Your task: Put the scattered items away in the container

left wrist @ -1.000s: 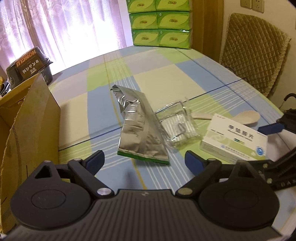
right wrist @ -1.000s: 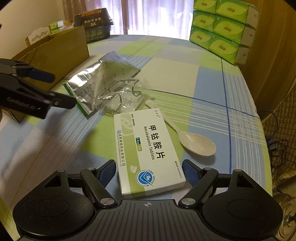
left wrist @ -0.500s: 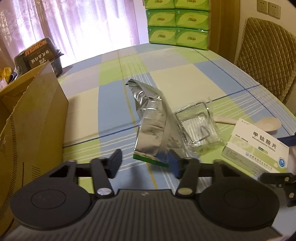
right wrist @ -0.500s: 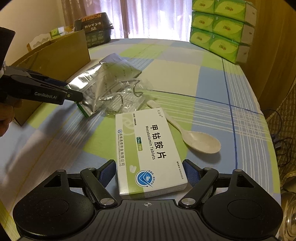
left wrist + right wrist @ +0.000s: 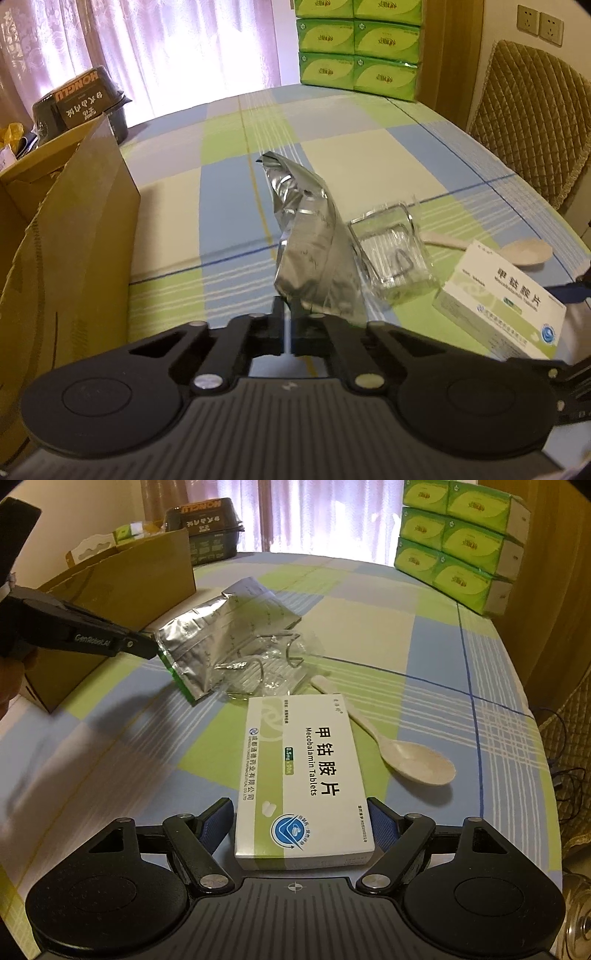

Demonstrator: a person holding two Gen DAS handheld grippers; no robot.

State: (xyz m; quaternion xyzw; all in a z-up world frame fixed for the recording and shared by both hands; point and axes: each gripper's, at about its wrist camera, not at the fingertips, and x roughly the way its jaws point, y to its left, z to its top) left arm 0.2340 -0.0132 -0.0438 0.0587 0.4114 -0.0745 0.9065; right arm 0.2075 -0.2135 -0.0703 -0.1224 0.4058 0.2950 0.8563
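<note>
Foil pouch (image 5: 314, 243) is pinched at its near edge between the pressed-together jaws of the left gripper (image 5: 287, 314); only the right view shows that corner lifted off the cloth (image 5: 369, 627). Spread jaws of the right gripper (image 5: 301, 823) flank the near end of the tablet box (image 5: 303, 775), touching unclear. Beyond lie a clear packet (image 5: 266, 668) and spoon (image 5: 399, 749). Left of the left jaws stands the carton (image 5: 74, 229), bare cloth between.
</note>
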